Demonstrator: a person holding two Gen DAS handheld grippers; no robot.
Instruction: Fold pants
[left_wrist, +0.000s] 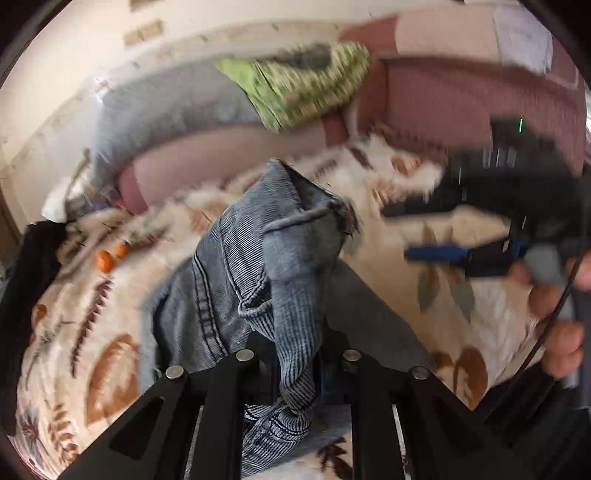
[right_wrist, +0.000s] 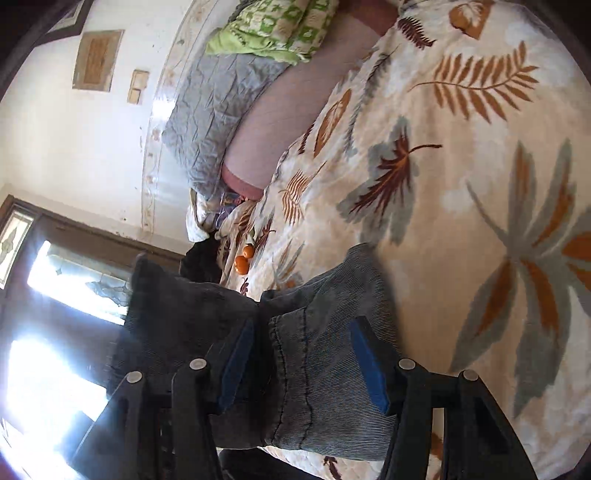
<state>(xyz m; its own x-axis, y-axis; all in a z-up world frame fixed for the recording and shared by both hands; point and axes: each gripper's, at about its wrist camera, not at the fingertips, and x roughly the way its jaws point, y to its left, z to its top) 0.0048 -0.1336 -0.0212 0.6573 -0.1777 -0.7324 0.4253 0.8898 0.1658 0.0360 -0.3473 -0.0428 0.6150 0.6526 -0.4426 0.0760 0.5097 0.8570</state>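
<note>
Leaf-printed bed cover (right_wrist: 480, 122) supports the pants (left_wrist: 258, 266); left tongs (left_wrist: 295, 363) seem clamped on denim for lifting, right tongs (right_wrist: 306, 365) stand apart around cloth.

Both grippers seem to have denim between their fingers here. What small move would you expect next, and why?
Probably lower both ends onto the bedspread to lay the pants flat. The left gripper has bunched denim hanging crumpled from it. The right gripper has its blue pads on either side of the denim, but in the left view its fingers look apart, so its hold is unclear.
</note>
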